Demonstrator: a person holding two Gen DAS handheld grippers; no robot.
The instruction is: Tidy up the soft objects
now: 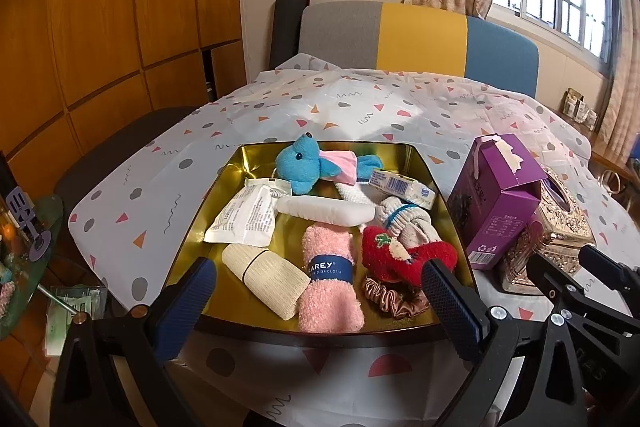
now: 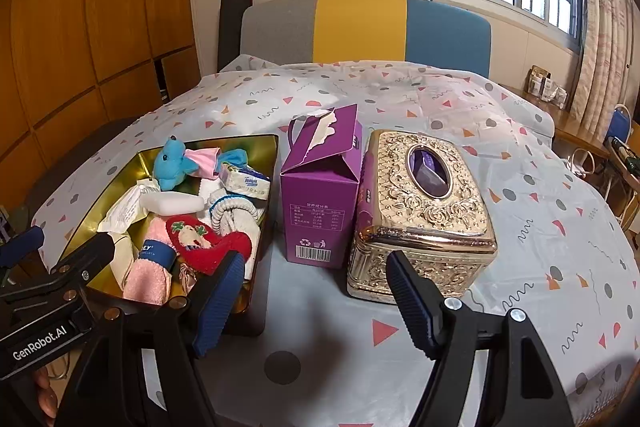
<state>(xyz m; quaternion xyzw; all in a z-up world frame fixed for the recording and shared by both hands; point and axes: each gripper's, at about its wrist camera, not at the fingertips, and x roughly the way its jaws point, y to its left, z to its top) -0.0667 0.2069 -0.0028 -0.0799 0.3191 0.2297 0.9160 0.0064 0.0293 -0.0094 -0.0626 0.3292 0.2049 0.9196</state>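
Note:
A gold tin tray [image 1: 420, 163] [image 2: 272, 163] on the table holds several soft things: a blue plush toy [image 1: 300, 167] [image 2: 173, 163], a pink rolled dishcloth [image 1: 330, 279] [image 2: 150, 267], a beige bandage roll [image 1: 266, 273], a red sock [image 1: 400, 255] [image 2: 208, 239], a brown scrunchie [image 1: 390, 295], a white packet [image 1: 244, 219] and a tissue pack [image 1: 402, 185] [image 2: 246, 183]. My left gripper [image 1: 320, 301] hovers open over the tray's near edge, nothing between its fingers. My right gripper [image 2: 316, 303] stands open in front of the purple carton, empty.
A purple carton [image 2: 320, 195] [image 1: 500, 203] with a torn top stands right of the tray. Beside it sits an ornate gold tissue box [image 2: 420, 211] [image 1: 560, 227]. A patterned tablecloth [image 2: 540, 227] covers the table. A tricolour chair back [image 1: 416, 35] stands behind.

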